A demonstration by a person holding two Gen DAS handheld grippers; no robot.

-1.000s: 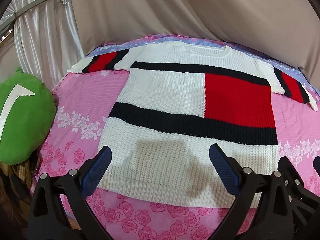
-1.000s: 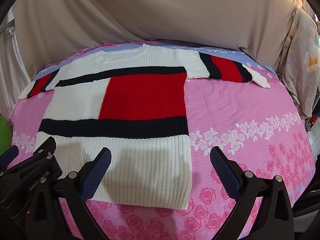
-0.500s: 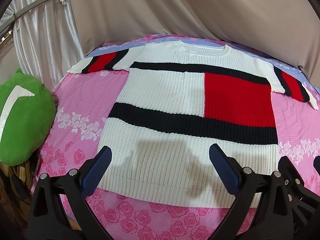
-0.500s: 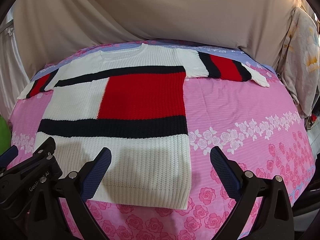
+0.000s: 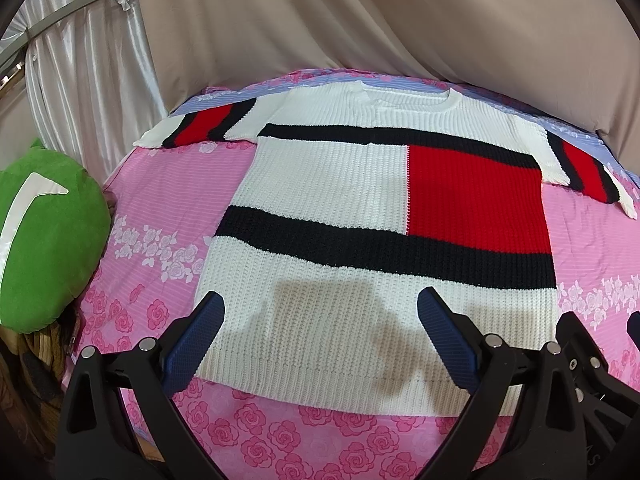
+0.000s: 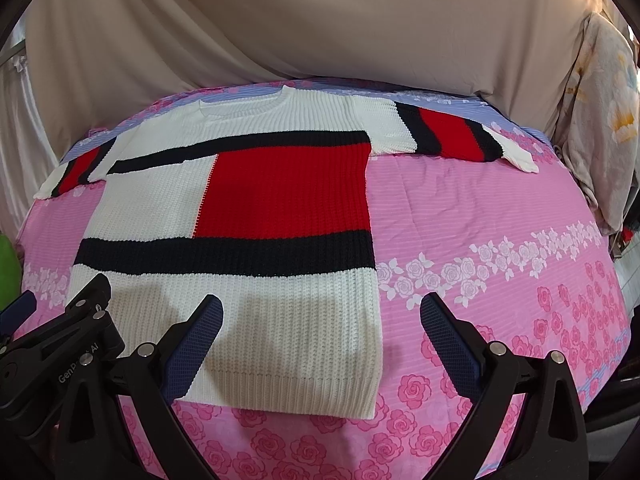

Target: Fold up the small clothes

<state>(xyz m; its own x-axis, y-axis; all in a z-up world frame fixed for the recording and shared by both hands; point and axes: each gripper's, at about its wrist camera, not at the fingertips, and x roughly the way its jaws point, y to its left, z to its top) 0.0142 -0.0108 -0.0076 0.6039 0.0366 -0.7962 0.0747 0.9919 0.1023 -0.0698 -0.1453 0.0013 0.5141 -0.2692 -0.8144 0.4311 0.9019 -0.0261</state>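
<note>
A knitted sweater (image 5: 360, 208) (image 6: 248, 216), white with black bands and a red block, lies flat and face up on the pink rose-print bed sheet (image 5: 160, 248) (image 6: 500, 240), both short sleeves spread out. My left gripper (image 5: 320, 308) hovers open over the sweater's bottom hem, nearer its left corner, with nothing between its blue pads. My right gripper (image 6: 322, 310) is open too, above the hem's right corner, its right finger (image 6: 448, 344) out over bare sheet. The left gripper's black body (image 6: 60, 352) shows at the right wrist view's lower left.
A green cushion (image 5: 44, 236) sits off the bed's left side beside a white curtain (image 5: 80, 60). Beige cloth (image 6: 320, 20) hangs behind the bed. A floral fabric bundle (image 6: 604, 120) hangs at the far right. Bare sheet stretches right of the sweater.
Both views have crept slightly; the sweater sits a touch lower and closer in frame. Both grippers stay open and the sweater has not moved.
</note>
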